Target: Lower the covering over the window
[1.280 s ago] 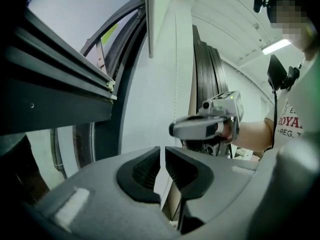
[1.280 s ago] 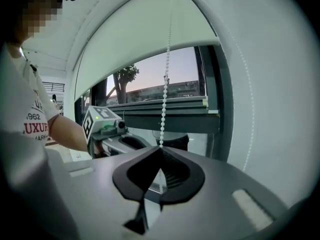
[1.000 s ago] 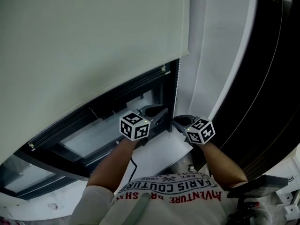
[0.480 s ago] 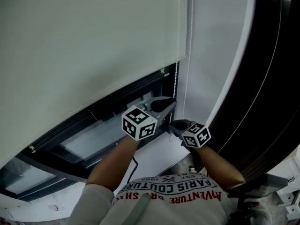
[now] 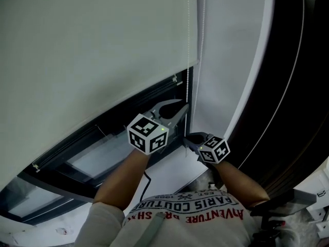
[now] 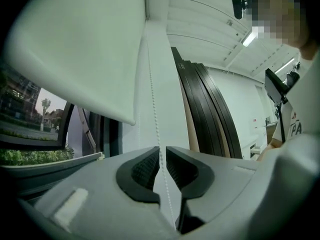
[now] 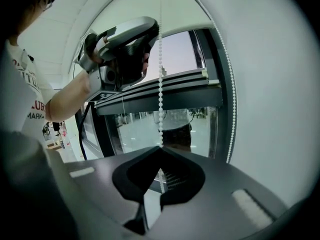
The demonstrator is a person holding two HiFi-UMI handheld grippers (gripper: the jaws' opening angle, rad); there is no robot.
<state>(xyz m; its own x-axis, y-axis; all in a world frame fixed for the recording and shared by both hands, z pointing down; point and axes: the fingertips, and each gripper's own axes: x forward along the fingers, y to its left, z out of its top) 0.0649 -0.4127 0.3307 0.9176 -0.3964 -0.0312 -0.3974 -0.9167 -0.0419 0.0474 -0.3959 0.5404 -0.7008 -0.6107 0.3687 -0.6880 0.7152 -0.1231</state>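
A pale roller blind [image 5: 92, 50] covers most of the window; its bottom bar runs down to the left from a corner beside the bead chain [image 5: 187, 86]. In the left gripper view the blind [image 6: 85, 49] hangs at upper left. My left gripper [image 5: 183, 107] is high on the chain, and the chain [image 6: 154, 104] passes through the narrow gap of the left gripper [image 6: 161, 151] without being pinched. Lower down, my right gripper [image 5: 186, 137] is shut on the chain. In the right gripper view the beads [image 7: 160, 84] run into the closed tips of the right gripper [image 7: 161, 148], with the left gripper [image 7: 150, 36] above.
The dark window frame [image 5: 103, 133] and glass show under the blind, with a white sill [image 5: 169, 171] below. The chain's second strand [image 7: 227, 84] hangs along the white wall [image 5: 226, 60]. Dark stacked panels [image 5: 288, 86] stand at the right.
My left gripper has slid up the chain and its jaws have parted a little. The right gripper has dropped slightly, still shut on the chain.
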